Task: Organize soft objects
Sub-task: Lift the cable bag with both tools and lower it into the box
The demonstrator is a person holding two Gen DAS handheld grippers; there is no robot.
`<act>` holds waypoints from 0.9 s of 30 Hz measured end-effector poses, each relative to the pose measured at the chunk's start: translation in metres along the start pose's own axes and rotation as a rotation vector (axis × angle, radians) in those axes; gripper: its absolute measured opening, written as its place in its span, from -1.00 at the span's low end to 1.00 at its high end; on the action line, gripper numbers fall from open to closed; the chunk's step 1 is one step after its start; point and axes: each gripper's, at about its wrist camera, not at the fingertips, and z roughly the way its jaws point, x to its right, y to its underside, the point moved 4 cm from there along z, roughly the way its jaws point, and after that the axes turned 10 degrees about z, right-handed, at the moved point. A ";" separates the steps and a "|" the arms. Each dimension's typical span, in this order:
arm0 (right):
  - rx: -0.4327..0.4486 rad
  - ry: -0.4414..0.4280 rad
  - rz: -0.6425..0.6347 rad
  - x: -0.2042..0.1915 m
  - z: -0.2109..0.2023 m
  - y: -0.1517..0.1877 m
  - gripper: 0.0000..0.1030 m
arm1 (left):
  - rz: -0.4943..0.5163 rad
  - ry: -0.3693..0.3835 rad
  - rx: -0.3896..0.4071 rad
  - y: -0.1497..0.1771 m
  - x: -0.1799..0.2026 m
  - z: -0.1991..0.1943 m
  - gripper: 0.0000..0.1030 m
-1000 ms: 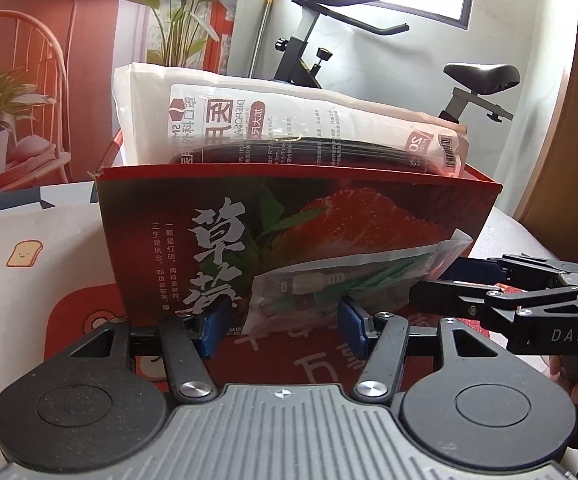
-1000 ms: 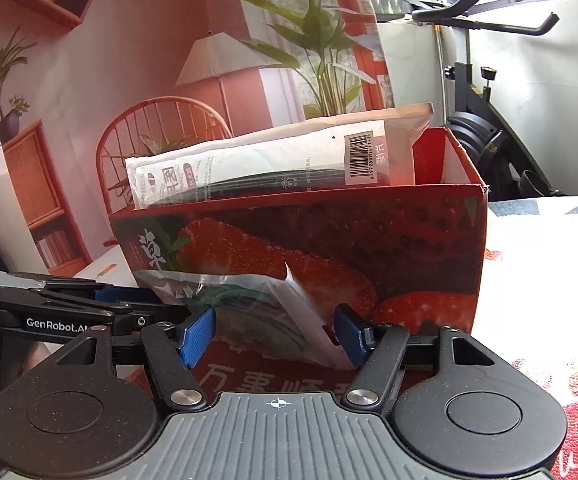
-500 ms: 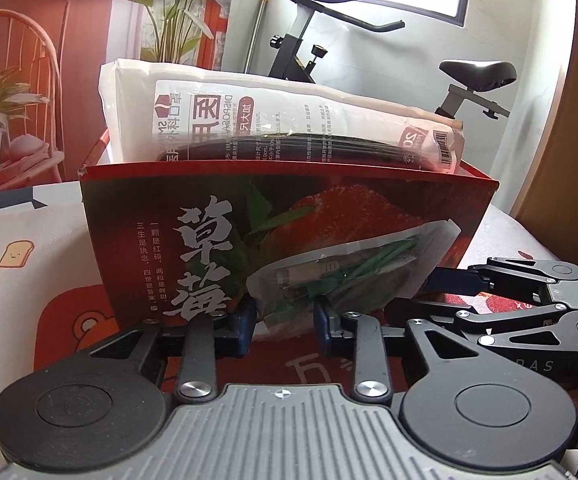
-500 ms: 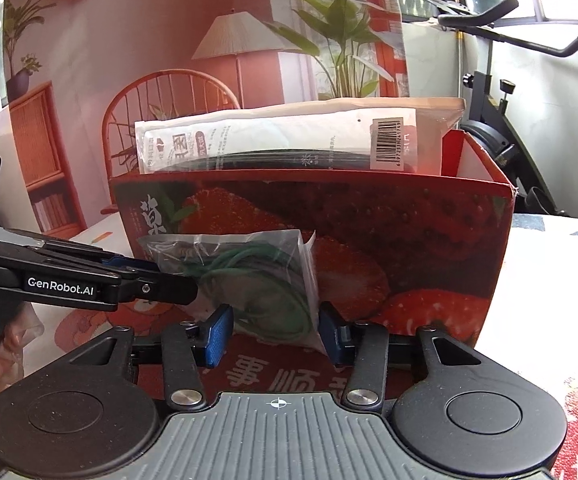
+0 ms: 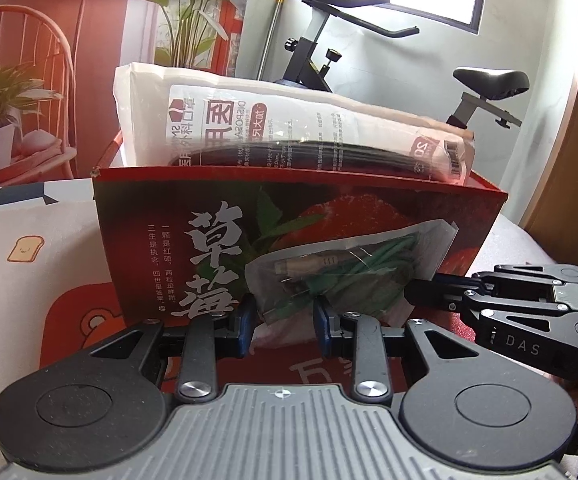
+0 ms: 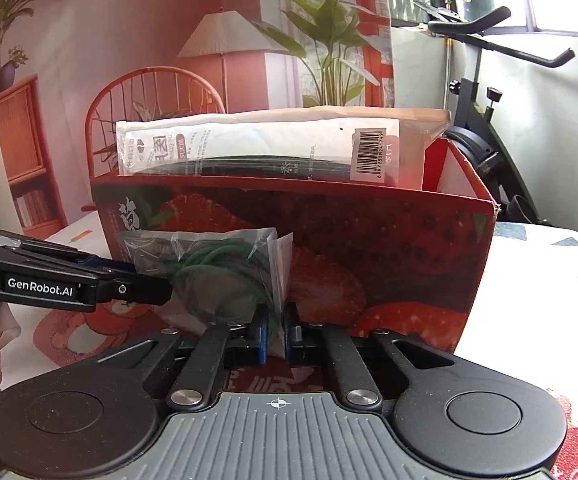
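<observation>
The red strawberry box (image 5: 297, 240) stands on your desk (image 5: 29, 264) and everything here sits relative to it: the big white packet (image 5: 289, 132) is already upright inside, sticking up above the box's rim. Nothing has moved there.

In front of the box's near wall, the clear bag of green cable (image 5: 341, 276) is up off the desk, stretched between your two tools, a little higher and flatter against the wall than a second ago.

Here is the change: both pairs of fingers stood wide around the bag a second ago, and now both have come in. Your right gripper (image 6: 275, 334) has snapped its blue fingers (image 6: 259, 332) almost together, pinching the bag's thin folded edge on the side toward the box's right corner. Your left gripper (image 5: 284, 318) closed first and has stayed put, its fingers (image 5: 245, 318) squeezing the bulkier end near the white lettering on the box, so a gap remains between them.

So you have the bag at both ends, though it is not in the box yet. My read: next comes a lift over the near rim, dropping it in front of the white packet. Watch that slippery plastic at the right pinch.
</observation>
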 end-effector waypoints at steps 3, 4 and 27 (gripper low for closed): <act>0.026 -0.008 0.003 -0.003 -0.012 -0.005 -0.95 | -0.028 0.008 0.031 -0.005 0.000 -0.016 -0.36; 0.040 -0.013 0.002 -0.006 -0.018 -0.008 -0.95 | -0.028 0.007 0.047 -0.007 0.001 -0.023 -0.36; 0.195 -0.031 -0.018 -0.018 -0.049 -0.101 -0.95 | -0.012 -0.024 0.208 -0.099 0.006 -0.062 -0.36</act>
